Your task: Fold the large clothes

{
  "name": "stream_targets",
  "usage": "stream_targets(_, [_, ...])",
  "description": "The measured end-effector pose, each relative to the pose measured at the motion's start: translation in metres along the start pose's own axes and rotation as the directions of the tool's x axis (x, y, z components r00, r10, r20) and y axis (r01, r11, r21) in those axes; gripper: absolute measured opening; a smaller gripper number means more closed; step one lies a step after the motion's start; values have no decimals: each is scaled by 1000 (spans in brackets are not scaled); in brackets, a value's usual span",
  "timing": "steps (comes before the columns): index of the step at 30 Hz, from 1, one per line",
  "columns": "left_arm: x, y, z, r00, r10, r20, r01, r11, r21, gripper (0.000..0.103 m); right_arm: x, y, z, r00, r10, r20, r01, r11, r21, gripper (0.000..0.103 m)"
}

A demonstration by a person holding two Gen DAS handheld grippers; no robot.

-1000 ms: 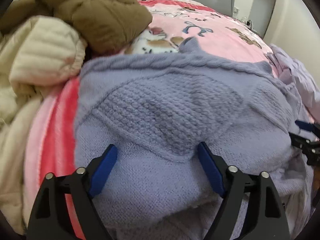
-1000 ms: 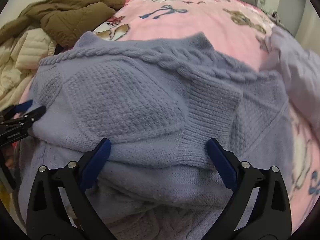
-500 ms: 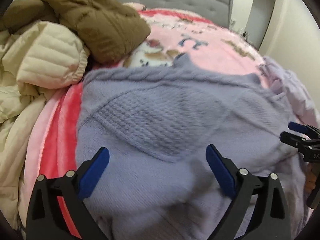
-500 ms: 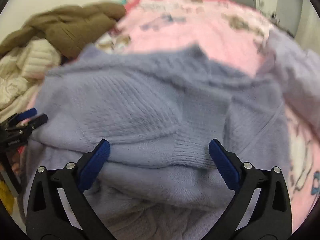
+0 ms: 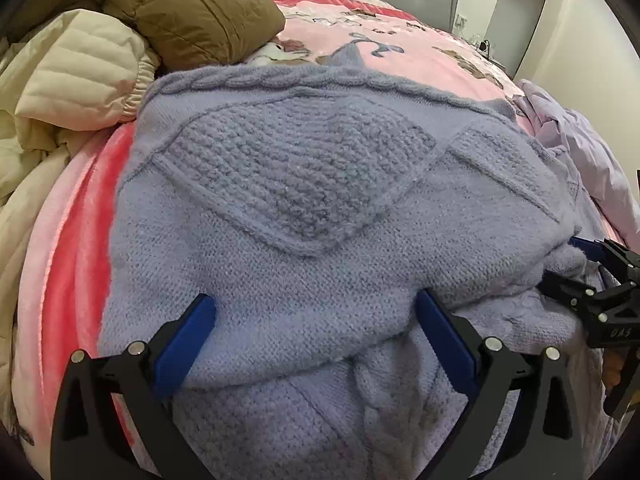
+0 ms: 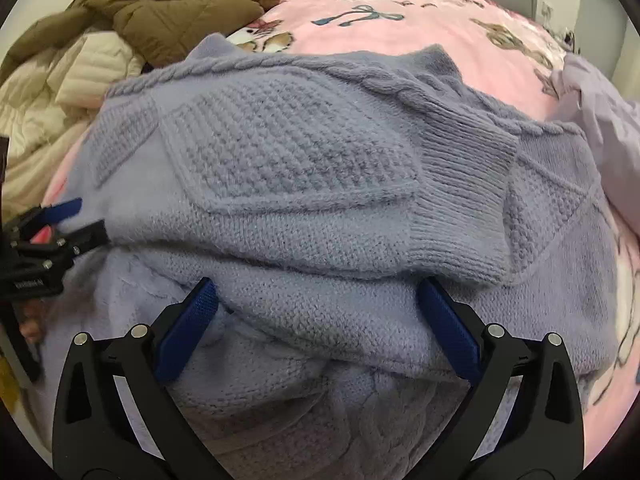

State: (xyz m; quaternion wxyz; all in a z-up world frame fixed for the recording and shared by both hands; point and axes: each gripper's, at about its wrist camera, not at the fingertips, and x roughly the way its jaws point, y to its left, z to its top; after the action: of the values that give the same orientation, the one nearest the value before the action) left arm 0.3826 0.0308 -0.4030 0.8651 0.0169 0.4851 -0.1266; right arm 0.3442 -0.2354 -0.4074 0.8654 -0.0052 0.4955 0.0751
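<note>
Both my left hand-held gripper (image 5: 316,336) and right hand-held gripper (image 6: 318,320) gape wide, empty, left just opened, over the folded lavender knit sweater (image 5: 304,200) on the pink bed (image 5: 420,40).

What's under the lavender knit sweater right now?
The pink printed blanket shows around the lavender knit sweater. Its own folded layers hide whatever lies directly beneath.

Soft even indoor light, no glare, faint shadows in knit folds, sharp centre, strong fisheye bending, black vignetted corners
</note>
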Motion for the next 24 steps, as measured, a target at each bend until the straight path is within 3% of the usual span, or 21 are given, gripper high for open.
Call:
stream_targets(9, [-7, -11, -6, 997, 57, 56, -58, 998, 15, 99, -7, -1, -3, 1000, -9, 9, 9, 1000, 30, 96])
stream_targets(13, [-19, -6, -9, 998, 22, 58, -21, 1000, -11, 99, -25, -4, -5, 1000, -5, 5, 4, 996, 84, 95])
stream_targets(16, [-31, -8, -10, 998, 19, 64, -20, 1000, 18, 99, -47, 0, -15, 995, -93, 47, 91, 995, 46, 95])
stream_targets(20, [-42, 0, -18, 997, 27, 66, -29, 999, 38, 99, -71, -10, -34, 942, -311, 127, 311, 950, 25, 95])
stream_targets(21, [-43, 2, -19, 998, 30, 64, -33, 999, 42, 99, -73, -20, -38, 931, -344, 124, 341, 939, 48, 95])
stream_targets(24, [-42, 8, -24, 998, 23, 55, -27, 997, 76, 98, -70, -59, -49, 931, -364, 39, 355, 924, 141, 95])
